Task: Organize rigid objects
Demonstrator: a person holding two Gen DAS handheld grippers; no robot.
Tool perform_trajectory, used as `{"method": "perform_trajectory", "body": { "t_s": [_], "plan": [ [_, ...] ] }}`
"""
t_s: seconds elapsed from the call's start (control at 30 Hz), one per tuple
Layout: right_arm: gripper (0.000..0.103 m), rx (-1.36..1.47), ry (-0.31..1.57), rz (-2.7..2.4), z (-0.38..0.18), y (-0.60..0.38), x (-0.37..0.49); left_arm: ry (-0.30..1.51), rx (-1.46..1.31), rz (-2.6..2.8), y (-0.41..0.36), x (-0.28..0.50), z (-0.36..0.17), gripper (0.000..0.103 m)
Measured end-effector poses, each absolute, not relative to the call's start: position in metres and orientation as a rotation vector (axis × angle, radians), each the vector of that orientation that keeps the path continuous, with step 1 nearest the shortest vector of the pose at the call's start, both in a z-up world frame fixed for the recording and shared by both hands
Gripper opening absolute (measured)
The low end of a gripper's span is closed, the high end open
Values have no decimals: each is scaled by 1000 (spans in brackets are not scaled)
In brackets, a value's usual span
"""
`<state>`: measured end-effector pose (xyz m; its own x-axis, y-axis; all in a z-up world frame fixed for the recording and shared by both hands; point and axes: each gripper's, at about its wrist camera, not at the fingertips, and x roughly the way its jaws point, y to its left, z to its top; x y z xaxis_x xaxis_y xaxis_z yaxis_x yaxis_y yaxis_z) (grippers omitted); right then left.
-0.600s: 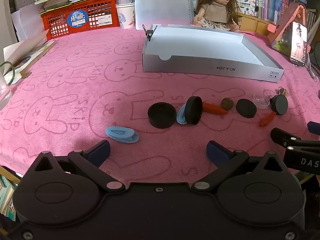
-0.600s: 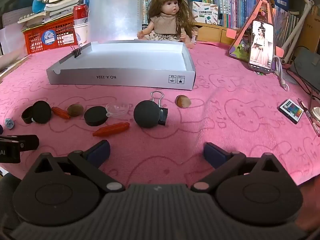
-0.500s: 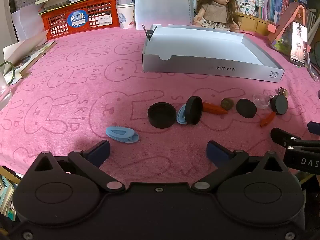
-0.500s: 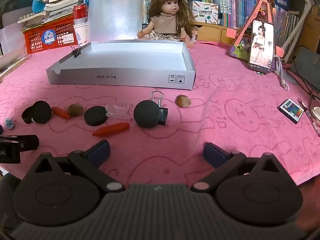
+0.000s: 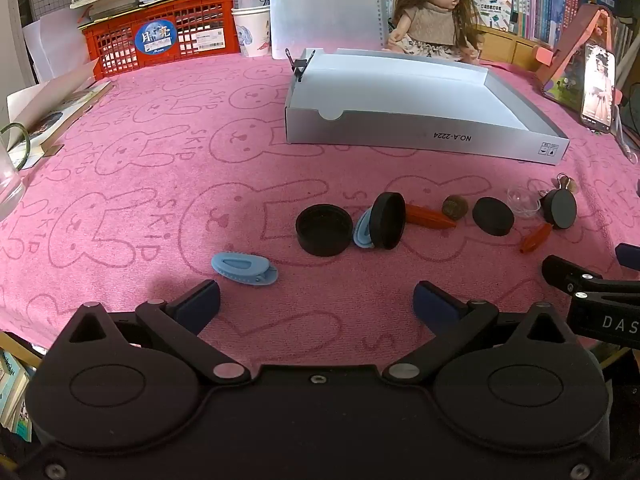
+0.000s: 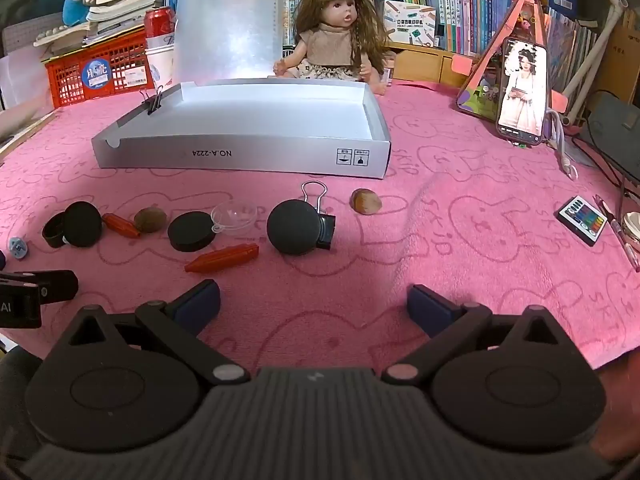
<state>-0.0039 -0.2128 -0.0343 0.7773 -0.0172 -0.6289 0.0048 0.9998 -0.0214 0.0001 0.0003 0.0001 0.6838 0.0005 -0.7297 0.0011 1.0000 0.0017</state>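
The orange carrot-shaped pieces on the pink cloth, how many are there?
2. One orange piece lies in front of the flat black disc; the other lies between the standing black lid and the brown nut.

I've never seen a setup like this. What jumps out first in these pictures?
Probably the doll with long brown hair, sitting at the back behind an empty grey box. Next, the bright pink bunny-print cloth over the table, with a row of small things along its front: black round lids, red carrot-shaped pieces and a blue clip.
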Motion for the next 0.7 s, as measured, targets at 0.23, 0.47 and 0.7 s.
{"method": "perform_trajectory", "body": {
  "t_s": [0.23, 0.47, 0.7],
  "plan": [
    [103, -16, 678, -15, -36, -211, -5, 817, 3, 0, 0, 0, 0, 103],
    [103, -14, 678, -17, -36, -213, -4, 817, 3, 0, 0, 0, 0, 103],
    [103, -15, 679, -16, -35, -213, -4, 817, 3, 0, 0, 0, 0, 103]
  ]
}}
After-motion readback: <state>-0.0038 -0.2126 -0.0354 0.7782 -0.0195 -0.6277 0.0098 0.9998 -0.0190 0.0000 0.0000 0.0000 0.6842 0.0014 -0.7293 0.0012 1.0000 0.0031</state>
